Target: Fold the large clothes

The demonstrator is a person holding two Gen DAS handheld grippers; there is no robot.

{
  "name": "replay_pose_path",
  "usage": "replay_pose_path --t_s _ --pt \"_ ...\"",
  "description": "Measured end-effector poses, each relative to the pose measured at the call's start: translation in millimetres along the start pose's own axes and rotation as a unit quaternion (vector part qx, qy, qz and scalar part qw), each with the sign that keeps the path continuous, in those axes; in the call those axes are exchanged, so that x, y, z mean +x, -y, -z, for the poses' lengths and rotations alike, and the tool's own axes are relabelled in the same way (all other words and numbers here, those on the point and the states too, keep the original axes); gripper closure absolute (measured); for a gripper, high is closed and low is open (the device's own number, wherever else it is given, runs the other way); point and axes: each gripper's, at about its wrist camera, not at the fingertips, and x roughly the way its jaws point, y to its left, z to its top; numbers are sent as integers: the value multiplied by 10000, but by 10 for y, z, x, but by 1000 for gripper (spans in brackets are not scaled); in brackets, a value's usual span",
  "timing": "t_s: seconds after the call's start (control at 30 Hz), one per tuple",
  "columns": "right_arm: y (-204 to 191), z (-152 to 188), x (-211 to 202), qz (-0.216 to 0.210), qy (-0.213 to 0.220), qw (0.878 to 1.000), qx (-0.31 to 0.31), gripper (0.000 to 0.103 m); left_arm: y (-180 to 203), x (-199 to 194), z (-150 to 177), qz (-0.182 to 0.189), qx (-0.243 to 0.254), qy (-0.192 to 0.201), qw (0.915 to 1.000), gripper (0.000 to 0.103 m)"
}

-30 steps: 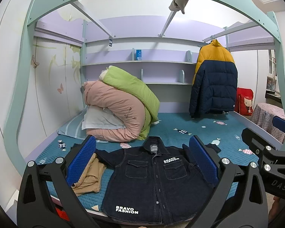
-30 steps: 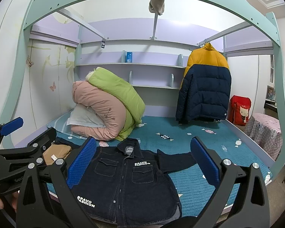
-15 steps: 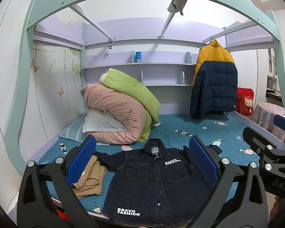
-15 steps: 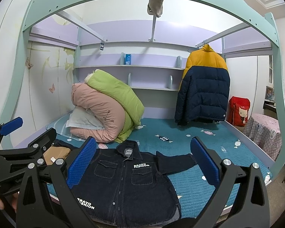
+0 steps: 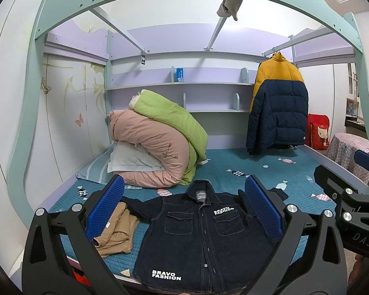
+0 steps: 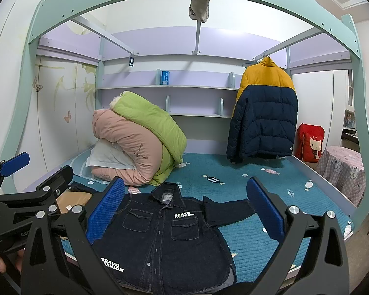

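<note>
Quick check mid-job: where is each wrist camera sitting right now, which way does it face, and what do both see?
Left wrist: above the bed's near edge, facing the denim jacket through the open left gripper; the right gripper shows at right.
Right wrist: slightly further right, facing likewise through the open right gripper; the left gripper shows at left.
Shared: jacket, rolled quilts, hanging puffer coat.

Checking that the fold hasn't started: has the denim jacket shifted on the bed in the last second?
No. The denim jacket lies flat, its collar still just right of the pink candy print on the bedsheet.
</note>
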Motion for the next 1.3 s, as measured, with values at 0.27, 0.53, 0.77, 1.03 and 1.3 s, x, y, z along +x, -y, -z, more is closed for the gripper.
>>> replay_pose_path --t_s 0.27,0.53,0.77,1.03,1.3 --pt "2 -3 -7 -9 -1 10000 6 7 13 15 14 -9 -1 -19 10000 5" --pt "5 -9 -9 -9 -2 10000 21 7 21 17 31 -4 6 -14 10000 5" --pt "5 -2 -7 -11 -9 10000 19 7 21 16 32 -4 3 -20 10000 5" --pt "13 -4 0 -10 -16 10000 35 7 26 24 40 -12 23 -17 10000 5" --pt "18 2 -1 -16 -20 10000 39 7 25 26 43 -11 20 -22 10000 5"
